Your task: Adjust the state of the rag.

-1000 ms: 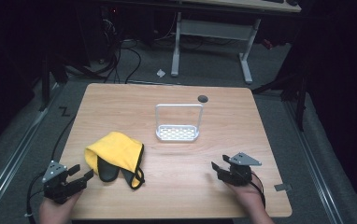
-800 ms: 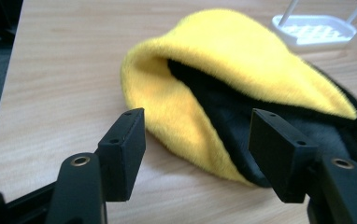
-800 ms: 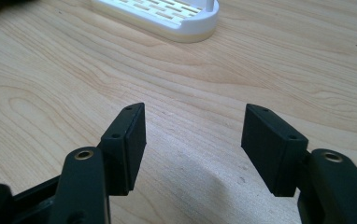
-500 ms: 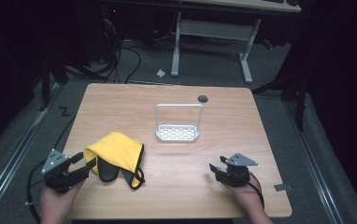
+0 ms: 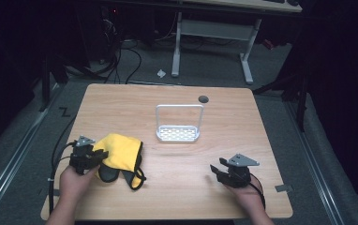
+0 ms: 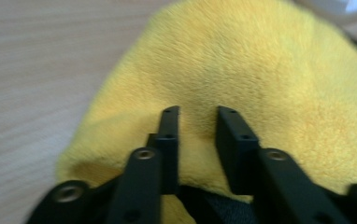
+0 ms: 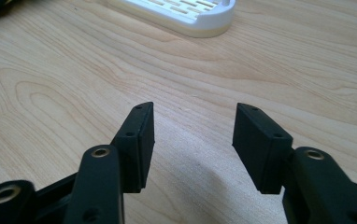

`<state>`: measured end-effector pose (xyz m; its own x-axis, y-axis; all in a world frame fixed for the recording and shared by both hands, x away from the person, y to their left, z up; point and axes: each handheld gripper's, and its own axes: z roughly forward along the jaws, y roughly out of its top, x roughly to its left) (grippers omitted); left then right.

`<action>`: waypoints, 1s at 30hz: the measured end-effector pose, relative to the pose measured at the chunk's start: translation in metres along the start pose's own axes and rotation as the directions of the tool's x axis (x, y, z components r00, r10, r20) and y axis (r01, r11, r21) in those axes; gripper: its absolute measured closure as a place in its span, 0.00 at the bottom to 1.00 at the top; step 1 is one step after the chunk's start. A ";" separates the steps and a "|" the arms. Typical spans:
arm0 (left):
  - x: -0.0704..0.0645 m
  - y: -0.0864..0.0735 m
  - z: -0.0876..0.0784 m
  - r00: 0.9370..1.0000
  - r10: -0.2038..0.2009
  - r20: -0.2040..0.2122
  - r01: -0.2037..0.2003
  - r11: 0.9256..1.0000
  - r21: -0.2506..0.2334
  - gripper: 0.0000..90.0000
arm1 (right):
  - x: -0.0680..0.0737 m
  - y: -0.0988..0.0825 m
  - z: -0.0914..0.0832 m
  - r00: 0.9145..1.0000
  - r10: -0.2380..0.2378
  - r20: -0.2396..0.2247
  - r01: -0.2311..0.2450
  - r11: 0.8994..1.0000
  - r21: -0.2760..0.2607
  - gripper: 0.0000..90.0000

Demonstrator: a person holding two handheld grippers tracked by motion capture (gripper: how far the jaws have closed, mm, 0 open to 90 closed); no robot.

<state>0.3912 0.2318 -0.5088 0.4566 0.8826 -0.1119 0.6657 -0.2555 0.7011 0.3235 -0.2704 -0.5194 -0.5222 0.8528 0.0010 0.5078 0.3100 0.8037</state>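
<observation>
A yellow fleecy cloth (image 5: 119, 149) lies rumpled at the front left of the wooden table (image 5: 242, 122), with a dark piece (image 5: 107, 174) and a black loop showing under its near edge. My left gripper (image 5: 100, 156) is at the cloth's left edge. In the left gripper view its jaws have just been closing, and they now pinch a raised fold of the cloth (image 6: 260, 70) at the gripper (image 6: 197, 119). My right gripper (image 5: 216, 170) rests low at the front right. Its jaws (image 7: 193, 123) have just been closing a little and stand open over bare wood.
A small white slotted rack (image 5: 179, 134) with a tall wire handle stands mid-table, and its base (image 7: 190, 14) lies ahead of the right gripper. A dark round spot (image 5: 203, 99) marks the far edge. Desk legs and cables stand beyond the table.
My left gripper moved right from the table's front left edge onto the cloth, and its jaws came together. The right gripper stayed put.
</observation>
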 end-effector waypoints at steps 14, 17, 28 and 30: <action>-0.062 -0.017 0.007 0.988 0.094 0.120 -0.090 0.995 -0.046 0.97 | 0.003 0.000 0.002 1.000 -0.017 -0.013 0.018 1.000 0.010 0.59; -0.073 -0.018 0.008 0.986 0.105 0.130 -0.100 0.994 -0.044 0.97 | 0.003 0.000 0.002 1.000 -0.014 -0.014 0.014 1.000 0.012 0.59; -0.128 -0.023 0.018 0.963 0.119 0.243 -0.105 0.992 -0.070 0.93 | 0.008 0.001 0.004 0.999 -0.013 -0.050 0.014 1.000 0.013 0.59; -0.130 -0.024 0.017 0.961 0.119 0.249 -0.103 0.992 -0.078 0.88 | 0.010 0.000 0.005 0.998 -0.023 -0.058 0.024 1.000 0.019 0.59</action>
<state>0.3260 0.1161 -0.5234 0.6653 0.7196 -0.1990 0.5669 -0.3135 0.7618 0.3214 -0.2599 -0.5221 -0.5723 0.8198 0.0172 0.5081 0.3381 0.7922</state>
